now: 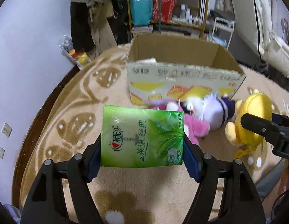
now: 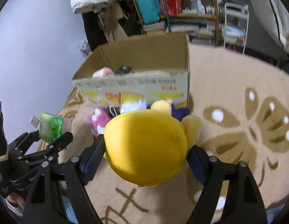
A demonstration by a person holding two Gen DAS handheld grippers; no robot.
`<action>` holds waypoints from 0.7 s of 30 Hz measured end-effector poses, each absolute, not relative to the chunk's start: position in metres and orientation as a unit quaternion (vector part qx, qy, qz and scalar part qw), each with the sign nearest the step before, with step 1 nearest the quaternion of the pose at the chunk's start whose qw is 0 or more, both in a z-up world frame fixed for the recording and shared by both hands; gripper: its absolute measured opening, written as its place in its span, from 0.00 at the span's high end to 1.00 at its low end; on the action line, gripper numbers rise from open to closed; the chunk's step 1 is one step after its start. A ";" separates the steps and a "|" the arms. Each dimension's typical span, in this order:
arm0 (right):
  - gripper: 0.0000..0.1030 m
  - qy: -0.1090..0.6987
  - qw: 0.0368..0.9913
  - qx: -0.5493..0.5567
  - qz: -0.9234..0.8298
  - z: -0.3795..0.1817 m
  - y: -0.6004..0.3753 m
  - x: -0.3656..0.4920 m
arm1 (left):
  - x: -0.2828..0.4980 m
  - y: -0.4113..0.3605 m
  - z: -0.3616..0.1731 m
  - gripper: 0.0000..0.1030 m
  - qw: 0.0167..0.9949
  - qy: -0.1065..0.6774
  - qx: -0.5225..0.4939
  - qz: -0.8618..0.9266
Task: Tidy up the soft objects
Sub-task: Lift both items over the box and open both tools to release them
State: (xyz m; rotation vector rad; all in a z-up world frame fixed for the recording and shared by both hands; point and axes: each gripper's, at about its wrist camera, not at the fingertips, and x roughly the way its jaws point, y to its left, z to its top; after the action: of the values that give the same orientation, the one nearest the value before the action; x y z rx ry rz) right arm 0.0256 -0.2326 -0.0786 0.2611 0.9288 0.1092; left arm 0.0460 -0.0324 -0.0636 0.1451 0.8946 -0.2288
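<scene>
My left gripper (image 1: 142, 145) is shut on a green tissue pack (image 1: 140, 138) and holds it above the carpet, short of the open cardboard box (image 1: 181, 78). The pack also shows in the right wrist view (image 2: 51, 127). My right gripper (image 2: 146, 149) is shut on a yellow plush toy (image 2: 146, 145), which also shows at the right of the left wrist view (image 1: 250, 119). A pink plush (image 1: 193, 127) and a white and purple plush (image 1: 213, 110) lie on the carpet in front of the box. The box (image 2: 137, 85) holds a pink and white item (image 2: 103, 72).
A beige carpet with brown flower patterns (image 1: 73, 108) covers the floor. A white wall (image 1: 23, 56) is at the left. Cluttered shelves (image 1: 163, 5), hanging clothes and a white rack (image 2: 235, 24) stand behind the box.
</scene>
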 end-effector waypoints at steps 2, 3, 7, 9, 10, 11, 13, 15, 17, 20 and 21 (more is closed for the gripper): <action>0.17 0.429 0.894 0.120 0.055 -0.071 -0.235 0.023 | 0.044 -0.032 -0.058 0.28 0.901 0.415 0.067 -0.110; 0.17 0.422 0.897 0.120 0.056 -0.068 -0.234 0.023 | 0.045 -0.032 -0.057 0.28 0.903 0.409 0.068 -0.109; 0.17 0.384 0.915 0.109 0.058 -0.053 -0.230 0.019 | 0.042 -0.034 -0.046 0.28 0.916 0.378 0.072 -0.111; 0.17 0.368 0.922 0.108 0.058 -0.045 -0.223 0.023 | 0.041 -0.036 -0.039 0.28 0.922 0.363 0.076 -0.109; 0.17 0.358 0.926 0.108 0.058 -0.040 -0.224 0.022 | 0.040 -0.038 -0.035 0.28 0.925 0.355 0.083 -0.106; 0.17 0.351 0.928 0.109 0.059 -0.037 -0.225 0.023 | 0.040 -0.039 -0.032 0.28 0.928 0.347 0.089 -0.102; 0.17 0.339 0.932 0.109 0.061 -0.032 -0.226 0.023 | 0.040 -0.038 -0.025 0.28 0.933 0.336 0.088 -0.094; 0.17 0.329 0.937 0.104 0.060 -0.027 -0.226 0.024 | 0.043 -0.035 -0.018 0.28 0.934 0.334 0.077 -0.097; 0.17 0.324 0.939 0.102 0.060 -0.022 -0.227 0.026 | 0.047 -0.035 -0.011 0.28 0.937 0.328 0.076 -0.095; 0.17 0.318 0.941 0.102 0.060 -0.017 -0.229 0.030 | 0.054 -0.036 -0.001 0.28 0.942 0.311 0.085 -0.092; 0.17 0.317 0.941 0.101 0.060 -0.014 -0.231 0.034 | 0.056 -0.037 0.002 0.28 0.943 0.306 0.088 -0.093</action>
State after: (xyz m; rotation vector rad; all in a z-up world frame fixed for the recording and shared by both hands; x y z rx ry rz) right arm 0.0337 -0.2305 -0.0142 0.2059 0.6464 0.1217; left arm 0.0560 -0.0375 0.0024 0.1802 0.6245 -0.1890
